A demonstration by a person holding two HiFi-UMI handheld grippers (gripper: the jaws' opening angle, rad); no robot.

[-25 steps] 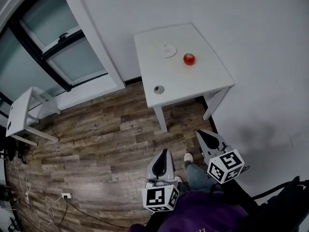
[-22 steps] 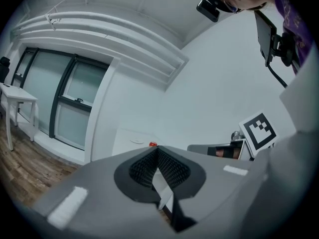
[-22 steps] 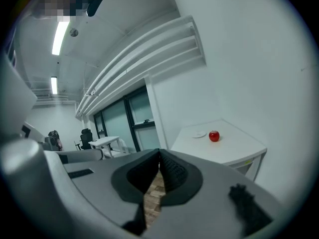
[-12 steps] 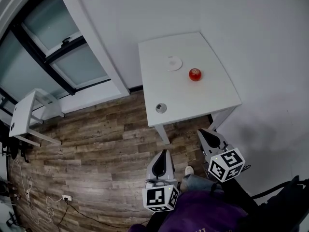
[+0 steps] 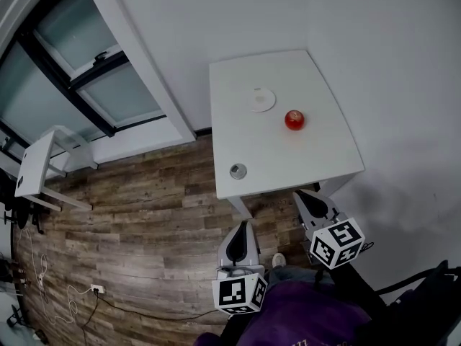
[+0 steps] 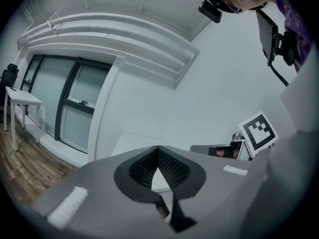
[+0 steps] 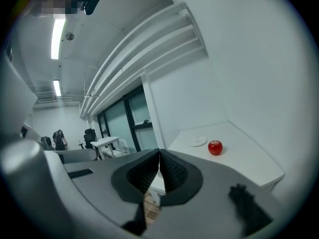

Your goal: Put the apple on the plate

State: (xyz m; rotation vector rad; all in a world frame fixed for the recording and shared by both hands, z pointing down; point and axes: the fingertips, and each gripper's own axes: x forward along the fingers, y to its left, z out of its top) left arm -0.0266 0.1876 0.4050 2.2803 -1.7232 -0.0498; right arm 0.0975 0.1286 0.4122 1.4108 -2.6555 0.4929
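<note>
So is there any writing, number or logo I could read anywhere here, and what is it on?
No readable words or numbers anywhere.
One cube and the other cube: black-and-white square patterns, not letters.
Faint print on the purple top: too small to read.

Apple (image 5: 293, 120) on table (image 5: 302, 161), just right of plate (image 5: 261, 100)

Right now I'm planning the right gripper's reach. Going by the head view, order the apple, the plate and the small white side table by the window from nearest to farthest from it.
1. apple, on the table, straight ahead of the right gripper.
2. plate, farther back and slightly left.
3. side table, far off to the left.
</note>
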